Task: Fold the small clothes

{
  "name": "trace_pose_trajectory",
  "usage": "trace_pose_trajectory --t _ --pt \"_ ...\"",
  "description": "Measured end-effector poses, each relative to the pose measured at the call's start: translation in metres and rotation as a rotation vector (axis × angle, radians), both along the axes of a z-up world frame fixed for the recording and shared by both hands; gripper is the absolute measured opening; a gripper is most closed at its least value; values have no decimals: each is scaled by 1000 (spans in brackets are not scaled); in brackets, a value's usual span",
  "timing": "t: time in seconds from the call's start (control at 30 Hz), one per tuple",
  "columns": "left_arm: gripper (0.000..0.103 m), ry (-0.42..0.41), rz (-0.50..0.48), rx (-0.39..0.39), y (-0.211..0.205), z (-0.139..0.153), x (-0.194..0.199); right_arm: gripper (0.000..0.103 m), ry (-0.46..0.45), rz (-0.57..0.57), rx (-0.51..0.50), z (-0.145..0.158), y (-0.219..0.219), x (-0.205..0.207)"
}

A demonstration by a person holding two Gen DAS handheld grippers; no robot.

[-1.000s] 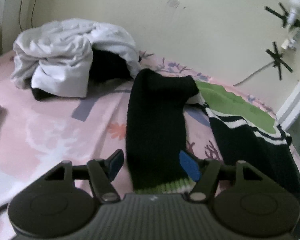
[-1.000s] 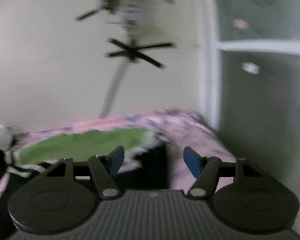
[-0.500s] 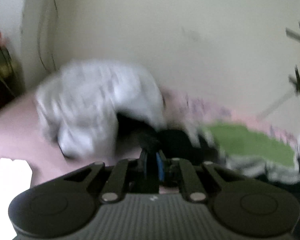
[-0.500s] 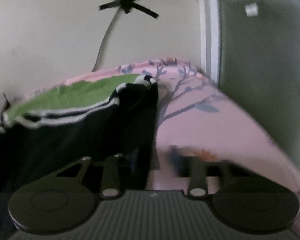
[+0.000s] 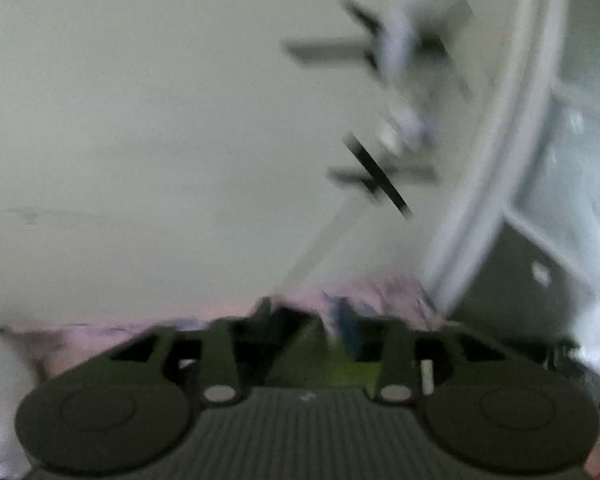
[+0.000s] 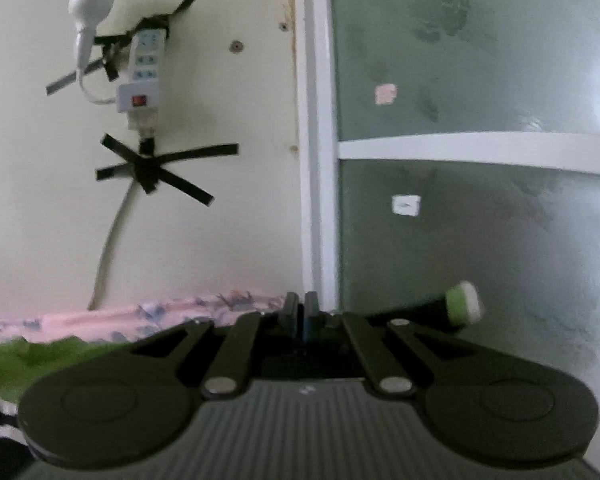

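Cream wall (image 6: 220, 240) is filling both views, with a power strip (image 6: 142, 76) taped to it by black tape (image 6: 152, 168) and a white cable (image 6: 112, 240) running down toward the pink bedsheet (image 6: 100, 318). To the right, a white door frame (image 6: 316, 160) is bordering frosted green glass (image 6: 480, 60). In the right wrist view, the right gripper (image 6: 302, 314) is pointing at the frame's base with its jaws pressed nearly together, pinching dark cloth; the sweater (image 6: 16, 364), green with white and black stripes, is lying low at the left on the sheet, and a cuff (image 6: 462, 304), green and white, is sticking out on a dark sleeve to the gripper's right, raised off the bed. The left wrist view is smearing with motion blur: the left gripper (image 5: 304, 320) is showing a gap between its fingers, with dark and green cloth just behind them, but I cannot tell whether it is gripping anything.
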State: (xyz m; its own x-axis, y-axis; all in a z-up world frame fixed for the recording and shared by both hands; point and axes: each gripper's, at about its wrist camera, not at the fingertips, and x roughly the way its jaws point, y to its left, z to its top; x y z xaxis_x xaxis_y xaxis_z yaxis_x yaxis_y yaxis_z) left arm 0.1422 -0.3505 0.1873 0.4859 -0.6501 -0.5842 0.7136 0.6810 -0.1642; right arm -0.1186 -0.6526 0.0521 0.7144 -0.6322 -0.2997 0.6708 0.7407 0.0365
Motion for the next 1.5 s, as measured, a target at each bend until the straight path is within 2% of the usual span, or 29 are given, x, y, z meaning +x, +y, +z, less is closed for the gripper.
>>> trace_pose_trajectory --t 0.07,0.13,0.3,0.33,0.37,0.4,0.5,0.57,0.63,0.67,0.7,0.73,0.77,0.8,0.9,0.93,0.97,1.0,1.03,1.07,1.1,1.13,1.17,1.23,1.3,1.37,1.43,1.5 --pt "46 17 -17 42 -24 -24 4 0 18 17 -10 -3 3 0" --pt "46 52 8 50 -21 -48 15 0 39 26 -9 -11 7 -3" --pt "52 10 286 191 36 -107 53 2 58 23 37 -24 1 -2" --pt "55 19 328 216 48 -119 61 16 50 22 38 -24 3 0" --pt "59 40 356 234 60 -131 68 25 39 23 24 -24 9 4" --pt "60 72 374 242 70 -144 73 40 36 31 6 -23 14 8" --pt "63 170 394 213 96 -175 84 46 12 180 -7 -17 40 36" --pt "68 207 375 158 103 -188 84 51 8 356 96 -21 50 63" --pt "78 217 340 98 102 -200 85 50 91 490 229 -37 54 104" --pt "75 213 326 81 101 -207 83 50 151 508 275 -51 56 128" --pt "69 200 321 86 97 -214 82 43 207 504 313 -66 54 150" --pt "39 181 316 107 92 -219 80 14 250 494 354 -78 51 167" --pt "19 159 309 122 88 -224 78 4 283 489 417 -92 45 184" --pt "11 111 327 121 87 -217 71 2 265 482 441 -98 40 192" --pt "10 45 356 105 84 -210 70 0 213 394 308 -90 39 200" --pt "11 27 367 111 82 -211 71 0 202 369 311 -88 36 202" --pt "18 24 387 128 79 -215 73 0 196 343 322 -89 33 202" --pt "22 33 409 167 76 -220 73 2 209 310 327 -89 30 199" --pt "31 37 426 207 75 -224 71 21 217 295 349 -87 25 192" --pt "44 15 430 211 78 -224 63 30 191 294 392 -84 18 178" --pt "50 1 426 211 85 -221 55 39 130 284 436 -80 11 154" --pt "57 0 413 198 96 -219 46 42 59 272 486 -75 2 122" --pt "58 16 401 178 107 -217 37 42 14 252 530 -72 -7 95" --pt "61 96 369 106 134 -216 20 45 -41 175 609 -72 -25 43" --pt "67 182 340 41 154 -218 7 52 -94 78 734 -79 -42 -5" --pt "74 195 295 7 159 -219 -10 52 -144 -1 861 -91 -56 -35" --pt "72 177 244 12 152 -220 -25 46 -199 -63 942 -103 -64 -49" --pt "58 125 223 47 141 -222 -36 44 -254 -110 965 -109 -72 -47"
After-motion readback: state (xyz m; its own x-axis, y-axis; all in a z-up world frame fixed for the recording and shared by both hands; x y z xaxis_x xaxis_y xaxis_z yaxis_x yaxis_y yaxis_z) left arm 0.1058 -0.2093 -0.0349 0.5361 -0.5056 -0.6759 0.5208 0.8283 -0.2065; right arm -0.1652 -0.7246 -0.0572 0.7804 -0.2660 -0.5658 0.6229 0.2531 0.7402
